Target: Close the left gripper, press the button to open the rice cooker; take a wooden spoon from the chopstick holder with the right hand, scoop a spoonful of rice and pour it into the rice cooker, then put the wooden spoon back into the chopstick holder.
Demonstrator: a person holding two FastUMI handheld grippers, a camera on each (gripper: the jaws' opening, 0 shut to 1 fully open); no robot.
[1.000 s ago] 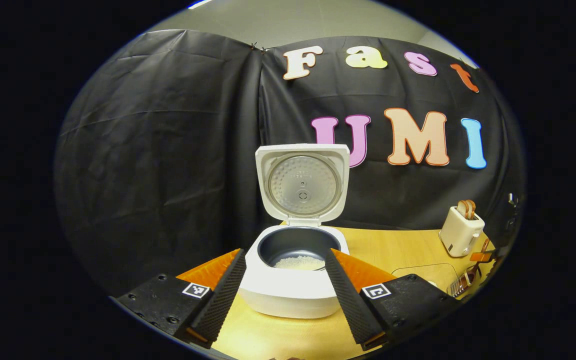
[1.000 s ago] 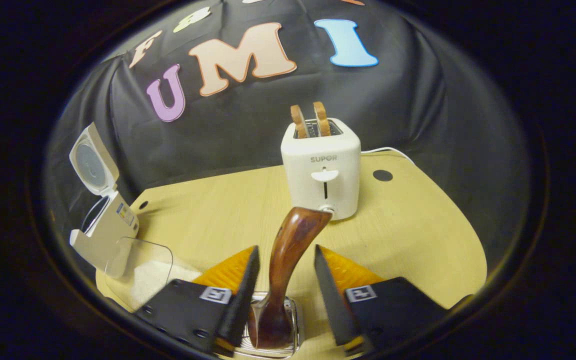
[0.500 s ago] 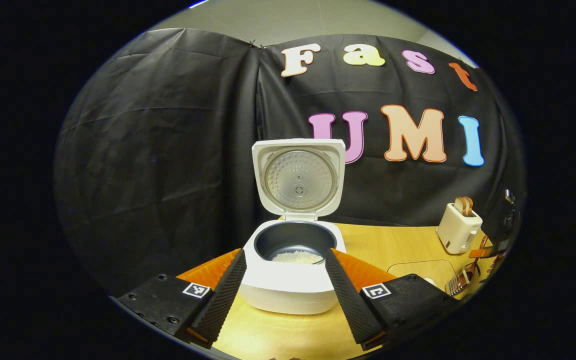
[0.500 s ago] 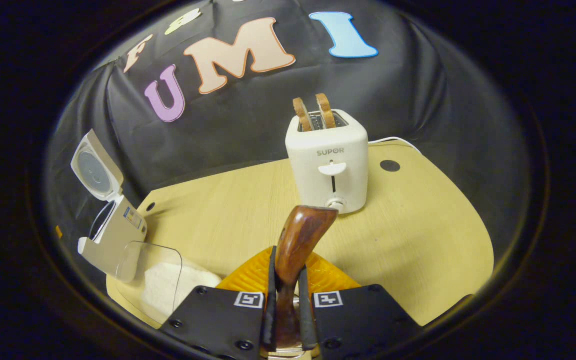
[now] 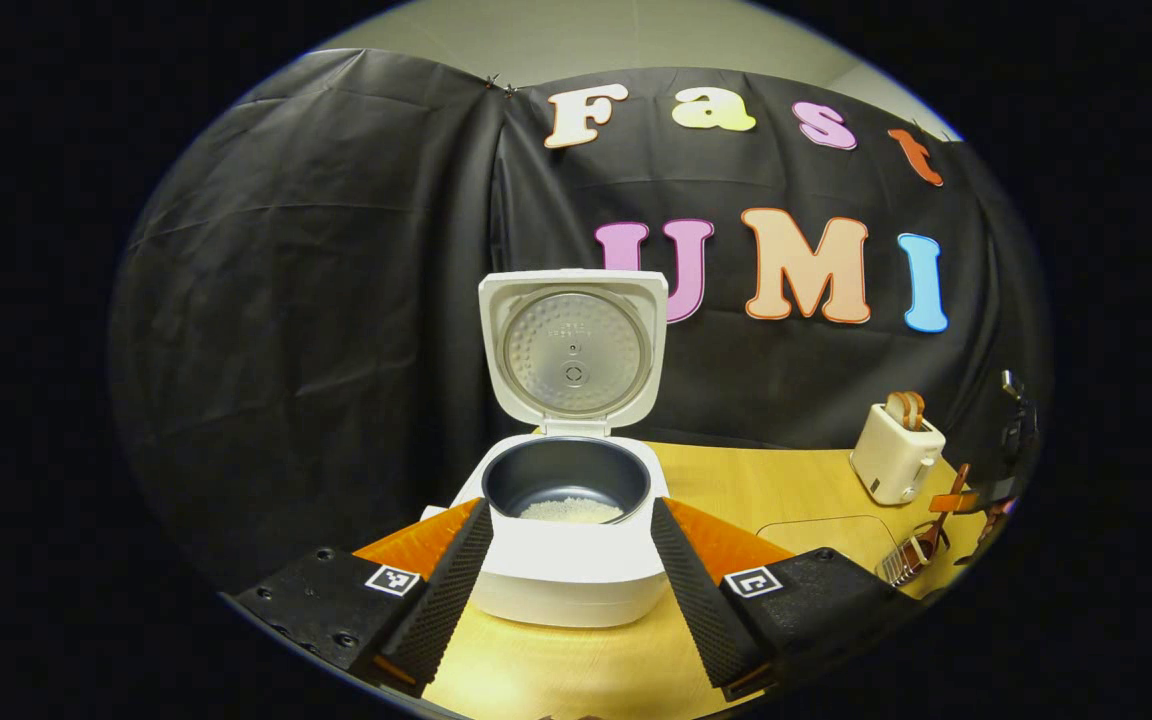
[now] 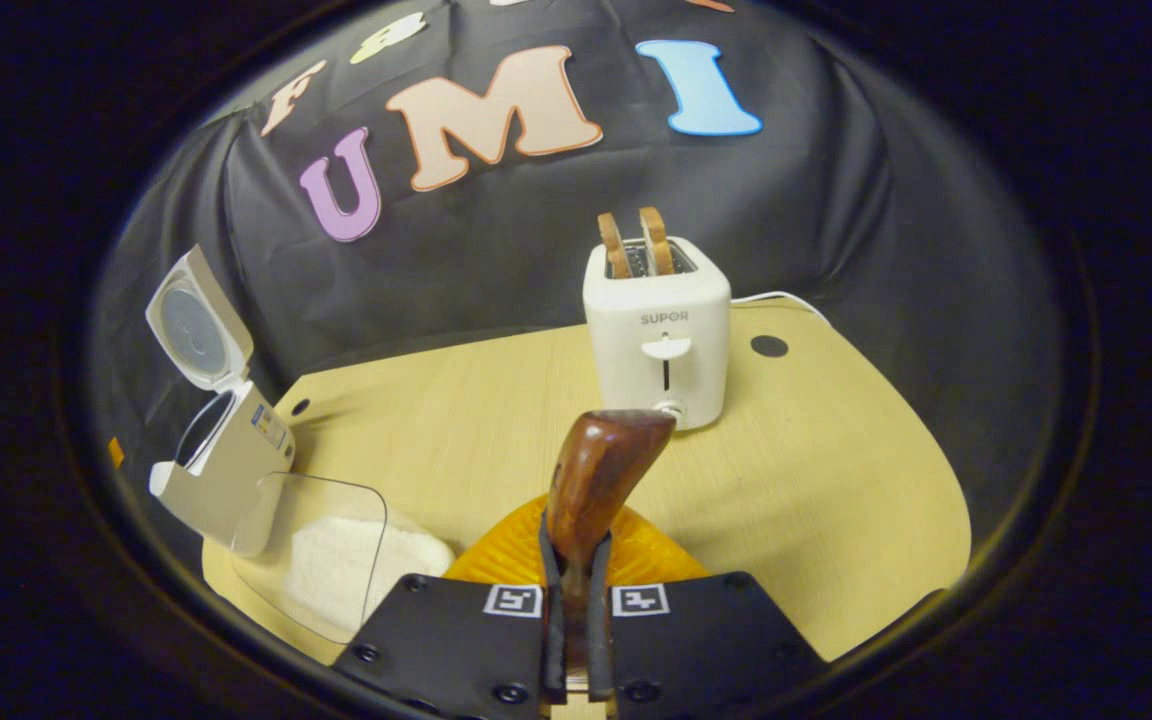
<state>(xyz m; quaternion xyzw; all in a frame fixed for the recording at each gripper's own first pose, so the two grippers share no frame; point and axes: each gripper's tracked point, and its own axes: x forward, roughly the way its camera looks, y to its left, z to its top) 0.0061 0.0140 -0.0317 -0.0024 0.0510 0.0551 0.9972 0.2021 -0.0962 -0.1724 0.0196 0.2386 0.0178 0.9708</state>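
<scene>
wooden spoon [image 6: 596, 470] handle upright in right gripper [image 6: 574, 640].

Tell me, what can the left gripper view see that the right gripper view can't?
Left gripper view: it looks straight into the rice cooker, where a little rice lies at the bottom, framed by the open left gripper. Right gripper view: the right gripper shut on the wooden spoon, plus the toaster and its front lever. Both: the cooker with lid up, the toaster, the table.
</scene>
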